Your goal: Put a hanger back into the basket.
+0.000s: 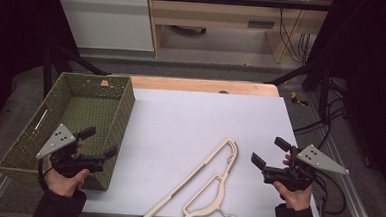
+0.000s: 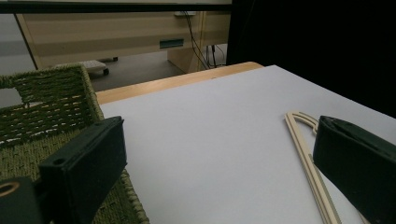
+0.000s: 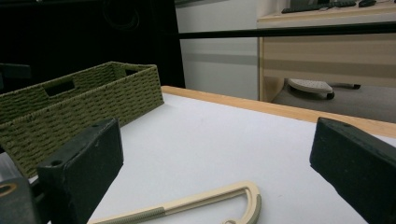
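Your hanger [image 1: 204, 181] lies diagonally, lower centre to mid-frame, on the white bench [image 1: 190, 118], both your left gripper [image 1: 98, 142] and right gripper [image 1: 268, 150] gaping wide and empty.

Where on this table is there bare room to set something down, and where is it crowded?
The white sheet lies bare between the green basket and its right edge, back to the wooden strip. The basket's floor also looks bare. The near middle is crowded: the cream hangers lie there, flanked by the left gripper and right gripper.
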`<state>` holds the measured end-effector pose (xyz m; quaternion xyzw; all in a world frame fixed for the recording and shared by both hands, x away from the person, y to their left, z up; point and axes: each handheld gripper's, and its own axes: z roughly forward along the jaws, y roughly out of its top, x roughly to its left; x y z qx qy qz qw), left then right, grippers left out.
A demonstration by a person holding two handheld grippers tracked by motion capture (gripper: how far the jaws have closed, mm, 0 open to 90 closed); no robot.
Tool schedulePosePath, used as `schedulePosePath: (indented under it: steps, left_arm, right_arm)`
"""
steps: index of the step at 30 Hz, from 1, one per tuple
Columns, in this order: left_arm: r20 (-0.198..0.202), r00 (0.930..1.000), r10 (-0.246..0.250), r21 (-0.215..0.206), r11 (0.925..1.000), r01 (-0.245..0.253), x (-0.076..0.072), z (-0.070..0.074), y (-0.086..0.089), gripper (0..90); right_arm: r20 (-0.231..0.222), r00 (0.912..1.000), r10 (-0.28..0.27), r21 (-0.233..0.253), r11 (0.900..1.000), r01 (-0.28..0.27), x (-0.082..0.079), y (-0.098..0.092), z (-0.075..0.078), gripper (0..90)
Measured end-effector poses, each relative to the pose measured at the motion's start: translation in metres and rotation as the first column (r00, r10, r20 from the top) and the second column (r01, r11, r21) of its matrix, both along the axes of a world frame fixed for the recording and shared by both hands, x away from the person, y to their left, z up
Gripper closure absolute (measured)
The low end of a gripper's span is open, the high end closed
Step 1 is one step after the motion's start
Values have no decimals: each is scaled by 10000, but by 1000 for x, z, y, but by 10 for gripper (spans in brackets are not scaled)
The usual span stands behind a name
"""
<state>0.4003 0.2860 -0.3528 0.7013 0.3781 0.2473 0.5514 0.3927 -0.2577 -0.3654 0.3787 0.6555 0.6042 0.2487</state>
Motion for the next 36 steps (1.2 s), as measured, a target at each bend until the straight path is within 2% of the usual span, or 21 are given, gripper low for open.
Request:
schedulePosePath:
  steps: [8, 12, 23, 27, 32, 36]
  left_arm:
    - [-62, 10000, -15, 35, 10000, 15, 0, -1, 2, 29]
    - [-115, 9999, 2, 134, 9999, -1, 1, -2, 2, 29]
    - [-171, 9999, 4, 203, 9998, 0, 1, -4, 1, 29]
    - [-172, 9998, -22, 299, 9995, 27, 1, -5, -1, 29]
    - [-194, 9998, -18, 336, 9994, 24, 1, -5, -2, 28]
    - [-200, 9998, -24, 404, 9992, 32, 1, -5, -3, 28]
  right_arm:
    - [-259, 9997, 28, -225, 9997, -33, 0, 2, -2, 41]
    - [-314, 9995, 53, -543, 9985, -70, -1, 7, 0, 46]
    - [-647, 9979, 84, -970, 9952, -147, -11, 21, 0, 71]
    - [-1249, 9918, 256, -1569, 9866, -452, -18, 34, -12, 81]
    - [-1702, 9844, 453, -2323, 9690, -848, -24, 45, -26, 104]
    - [-2047, 9767, 647, -2463, 9623, -1154, -27, 52, -34, 139]
